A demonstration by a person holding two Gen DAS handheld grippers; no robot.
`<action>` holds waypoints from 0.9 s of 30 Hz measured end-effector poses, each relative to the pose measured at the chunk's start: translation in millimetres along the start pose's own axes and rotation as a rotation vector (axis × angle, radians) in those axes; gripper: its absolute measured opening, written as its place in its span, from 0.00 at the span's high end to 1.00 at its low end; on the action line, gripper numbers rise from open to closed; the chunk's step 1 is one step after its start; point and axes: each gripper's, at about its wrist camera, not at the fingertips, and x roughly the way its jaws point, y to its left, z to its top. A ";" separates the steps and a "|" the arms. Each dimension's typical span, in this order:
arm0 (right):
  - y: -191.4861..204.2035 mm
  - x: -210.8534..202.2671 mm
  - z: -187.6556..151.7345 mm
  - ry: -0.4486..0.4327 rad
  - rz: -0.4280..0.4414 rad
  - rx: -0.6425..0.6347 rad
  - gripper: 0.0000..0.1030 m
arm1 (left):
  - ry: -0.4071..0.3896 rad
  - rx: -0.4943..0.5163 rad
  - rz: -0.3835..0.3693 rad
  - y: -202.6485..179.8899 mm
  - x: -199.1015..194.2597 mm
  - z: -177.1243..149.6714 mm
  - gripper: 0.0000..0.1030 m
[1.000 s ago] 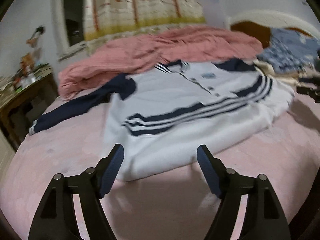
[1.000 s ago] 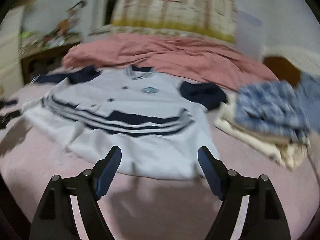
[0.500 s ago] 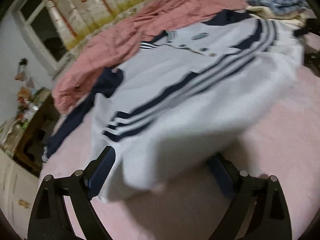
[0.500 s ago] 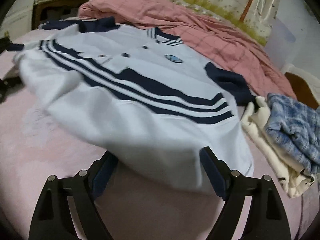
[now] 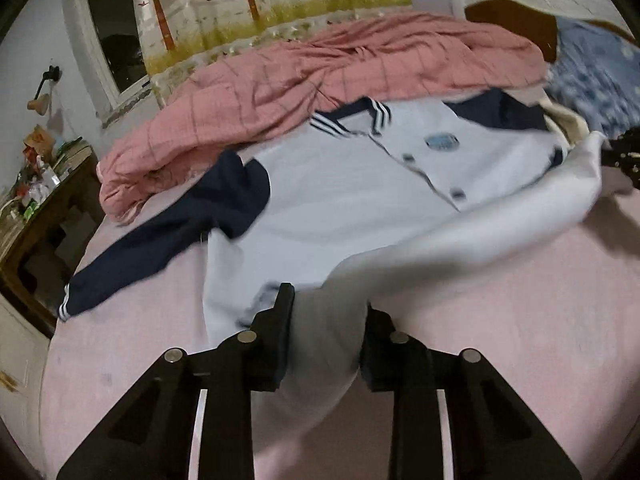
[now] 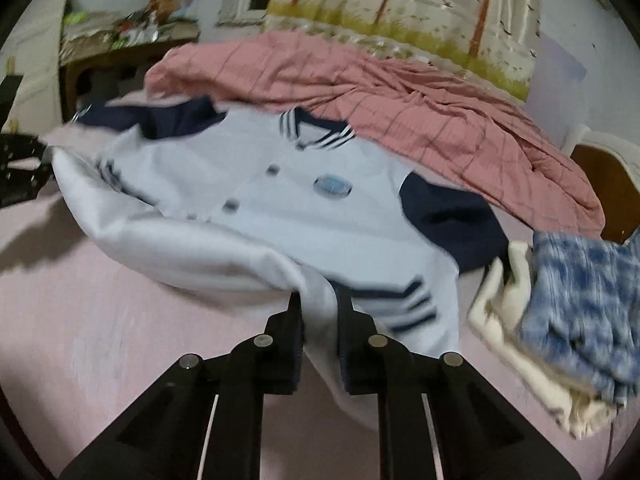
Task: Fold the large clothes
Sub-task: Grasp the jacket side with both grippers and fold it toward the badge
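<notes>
Left wrist view shows the left gripper [image 5: 326, 320] and right gripper [image 6: 320, 312], open a second ago, now clamped on the jacket [image 5: 340, 200] hem, lifting it toward the collar [image 5: 352, 120] to begin the fold.

- The left claw [image 5: 326, 320] is seen low in the frame; its jaws have just been closing and the pale hem of the white and navy jacket [image 5: 352, 200] is pinched between them.
- The lifted hem is stretched away to the right edge, a bit blurred, with the other black claw [image 5: 622, 156] at its far corner.
- The rest of the jacket is spread on the pink bed [image 5: 520, 320], striped collar at the far end, one navy sleeve [image 5: 160, 248] thrown out to the left.
- A pink checked blanket [image 5: 320, 64] is bunched behind it.
- Blue patterned fabric [image 5: 596, 60] is glimpsed far right, a cluttered wooden worktop [image 5: 48, 208] far left.
</notes>
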 end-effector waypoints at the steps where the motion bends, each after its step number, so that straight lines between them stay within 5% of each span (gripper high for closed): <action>1: -4.0 7.6 9.4 0.003 0.000 0.005 0.85 | 0.007 -0.017 -0.011 5.0 7.3 9.1 0.73; 5: -16.2 59.4 49.0 0.061 -0.004 0.011 0.85 | 0.111 -0.128 -0.103 25.2 59.8 36.3 0.74; 8: -20.0 89.7 69.0 0.049 -0.024 0.032 0.85 | 0.115 -0.133 -0.083 28.3 83.5 36.7 0.74; 16: -35.3 123.7 67.0 0.000 -0.030 0.093 0.84 | 0.118 -0.131 -0.088 38.8 125.0 33.9 0.69; 17: -40.7 118.8 65.4 -0.003 -0.033 0.113 0.76 | 0.120 -0.165 -0.117 46.5 127.5 33.2 0.70; 19: -52.8 104.0 55.7 -0.012 0.013 0.147 0.32 | 0.112 -0.268 -0.218 66.2 132.0 30.4 0.70; 24: -70.2 48.1 24.0 -0.143 -0.094 0.110 0.23 | 0.064 -0.321 -0.325 84.2 129.3 25.4 0.59; 26: -83.7 38.0 16.0 -0.159 -0.097 0.158 0.19 | 0.036 -0.374 -0.334 90.9 117.7 25.2 0.31; 27: -90.3 41.0 15.0 -0.135 -0.075 0.188 0.18 | -0.002 -0.395 -0.339 97.1 104.2 24.9 0.25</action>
